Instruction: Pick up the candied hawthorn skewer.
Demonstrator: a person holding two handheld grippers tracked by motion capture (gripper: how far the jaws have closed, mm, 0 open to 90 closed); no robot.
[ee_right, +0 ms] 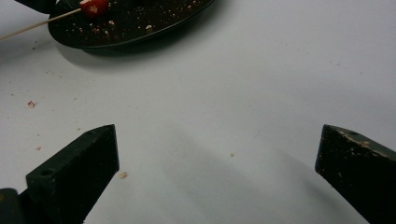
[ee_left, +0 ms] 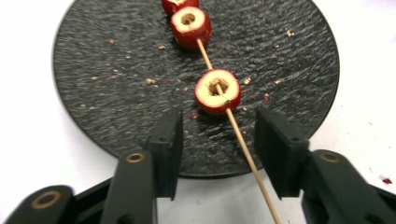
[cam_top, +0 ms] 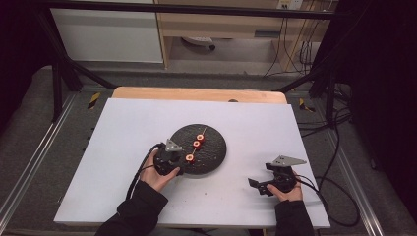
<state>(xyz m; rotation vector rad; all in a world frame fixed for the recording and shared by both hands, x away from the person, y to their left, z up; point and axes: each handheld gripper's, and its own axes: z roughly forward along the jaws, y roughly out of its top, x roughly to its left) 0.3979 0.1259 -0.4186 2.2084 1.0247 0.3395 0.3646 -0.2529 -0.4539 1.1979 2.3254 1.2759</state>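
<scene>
A round black plate lies mid-table. On it rests a thin wooden skewer threaded with three red cored fruit slices; the nearest slice sits close to the plate's near rim, another farther up. My left gripper hangs over that near rim, jaws partly apart on either side of the bare stick, pads not touching it. In the high view the left gripper is at the plate's lower left edge. My right gripper rests low over the white tabletop, right of the plate, wide open and holding nothing.
A white sheet covers the table, with a wooden strip at the far edge. Crumbs and red bits dot the plate and the sheet near it. Cables trail off the right side. The skewer's bare end sticks out past the plate rim.
</scene>
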